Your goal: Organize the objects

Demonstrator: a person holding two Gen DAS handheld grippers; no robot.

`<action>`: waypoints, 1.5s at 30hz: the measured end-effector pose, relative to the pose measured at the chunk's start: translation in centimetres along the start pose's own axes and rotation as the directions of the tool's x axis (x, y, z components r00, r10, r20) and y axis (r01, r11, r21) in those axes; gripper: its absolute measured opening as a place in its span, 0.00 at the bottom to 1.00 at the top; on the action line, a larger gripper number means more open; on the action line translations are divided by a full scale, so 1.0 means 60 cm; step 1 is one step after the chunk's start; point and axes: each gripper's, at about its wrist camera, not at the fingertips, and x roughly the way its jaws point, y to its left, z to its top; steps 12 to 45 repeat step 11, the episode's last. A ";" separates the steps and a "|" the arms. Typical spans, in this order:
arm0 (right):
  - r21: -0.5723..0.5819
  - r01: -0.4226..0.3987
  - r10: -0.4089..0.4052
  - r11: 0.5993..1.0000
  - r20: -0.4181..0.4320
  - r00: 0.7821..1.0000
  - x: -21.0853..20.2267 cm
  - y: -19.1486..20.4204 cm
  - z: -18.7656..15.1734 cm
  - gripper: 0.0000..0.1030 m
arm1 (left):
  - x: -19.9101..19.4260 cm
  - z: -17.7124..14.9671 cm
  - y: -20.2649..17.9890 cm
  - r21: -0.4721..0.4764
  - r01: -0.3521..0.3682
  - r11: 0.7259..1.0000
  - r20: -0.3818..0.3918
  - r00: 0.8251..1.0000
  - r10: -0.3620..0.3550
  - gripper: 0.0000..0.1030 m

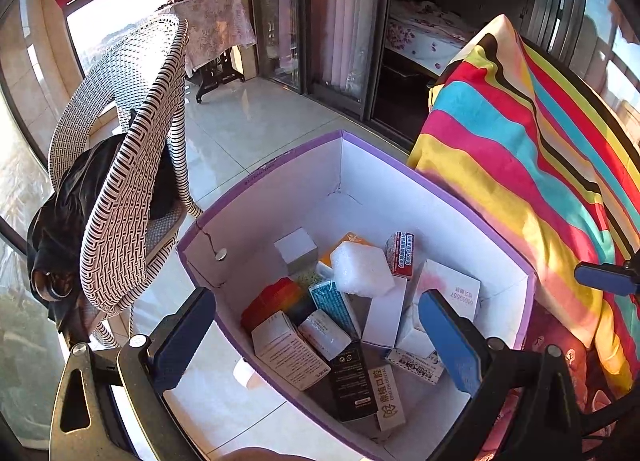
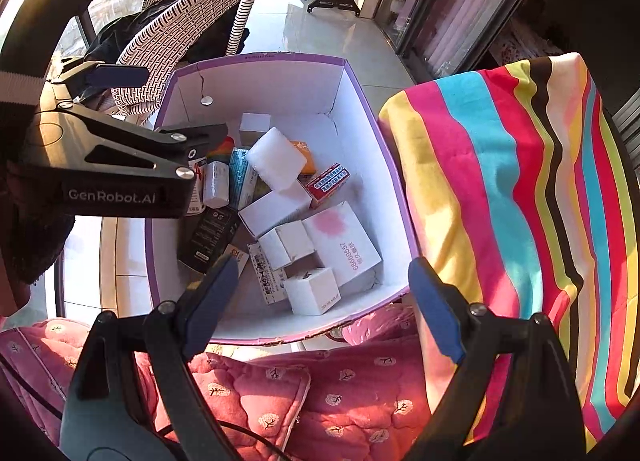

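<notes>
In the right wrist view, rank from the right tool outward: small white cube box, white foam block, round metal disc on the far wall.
1. Small white cube box, near wall, just ahead of the right tool.
2. White foam block, mid-box on the pile.
3. Round metal disc, far wall, left.

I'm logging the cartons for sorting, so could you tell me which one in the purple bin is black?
The tall black carton with white print lying by the bin's near-left wall; its neighbours are white or coloured.

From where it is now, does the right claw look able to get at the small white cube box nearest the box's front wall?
Probably yes. The right claw is open above the purple box, whose top is open, and the white cube box lies uncovered just ahead of it. The left claw is over the far left side.
</notes>
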 end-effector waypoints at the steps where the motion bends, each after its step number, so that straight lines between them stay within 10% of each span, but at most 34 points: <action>1: 0.000 0.000 0.000 1.000 0.000 1.000 0.000 0.000 0.000 0.86 | 0.001 0.000 0.000 0.000 0.004 1.000 -0.003 1.000 -0.004 1.00; 45: 0.002 0.002 -0.002 1.000 -0.005 1.000 0.004 0.001 -0.004 0.86 | 0.001 -0.004 0.004 -0.030 -0.005 1.000 0.014 1.000 0.006 1.00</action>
